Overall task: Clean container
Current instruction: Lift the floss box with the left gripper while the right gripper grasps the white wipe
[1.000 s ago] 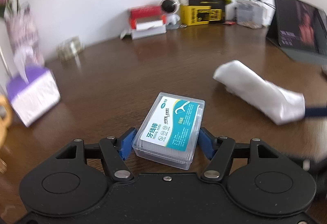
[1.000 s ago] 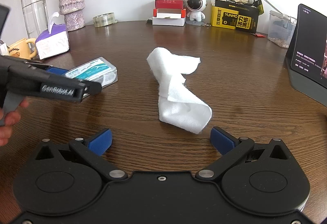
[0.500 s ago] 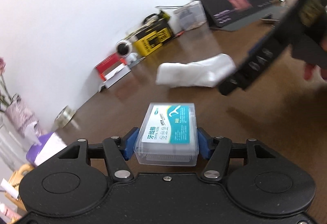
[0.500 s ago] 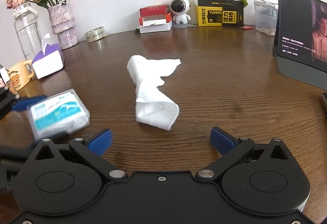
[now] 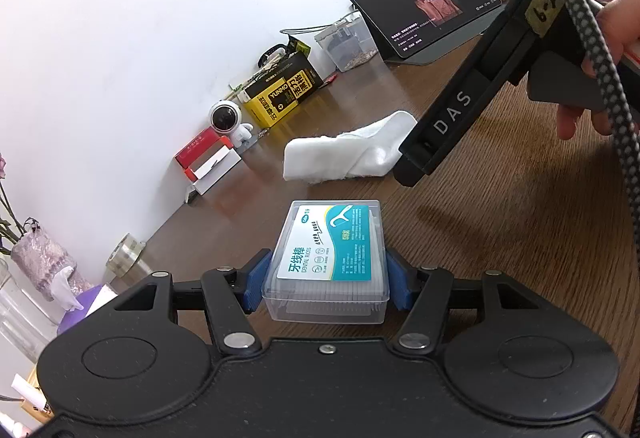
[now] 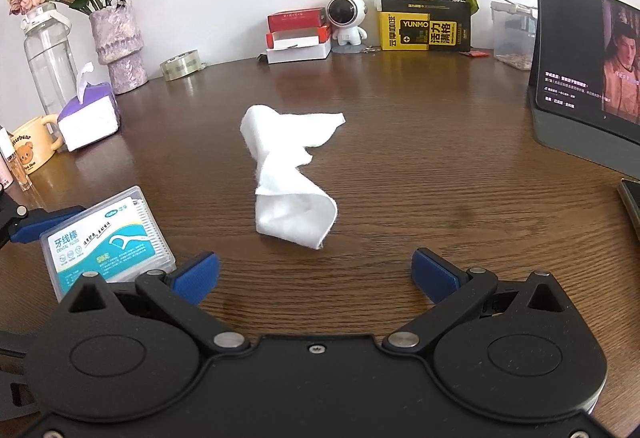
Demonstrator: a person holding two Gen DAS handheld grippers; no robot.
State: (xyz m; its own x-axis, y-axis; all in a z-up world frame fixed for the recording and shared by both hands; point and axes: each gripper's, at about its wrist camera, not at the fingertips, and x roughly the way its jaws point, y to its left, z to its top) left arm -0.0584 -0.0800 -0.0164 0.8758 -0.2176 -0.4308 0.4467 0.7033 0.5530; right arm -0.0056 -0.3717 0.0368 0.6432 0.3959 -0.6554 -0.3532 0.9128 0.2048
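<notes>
Clear plastic floss-pick box (image 5: 328, 262) clamped in left hand-held gripper (image 5: 326, 276), label up for wiping. Right hand-held gripper (image 6: 315, 272) spread wide, crumpled white cloth (image 6: 292, 174) at twelve o'clock on brown wooden desk (image 6: 440, 174).

Right gripper (image 6: 315, 270) jaws wide apart, bare wood between it & white cloth (image 6: 292, 174) at 12 o'clock. Floss box (image 6: 108, 238) crowds 9 o'clock, just beside its left pad. Tablet (image 6: 588, 66) blocks 2 o'clock.
</notes>
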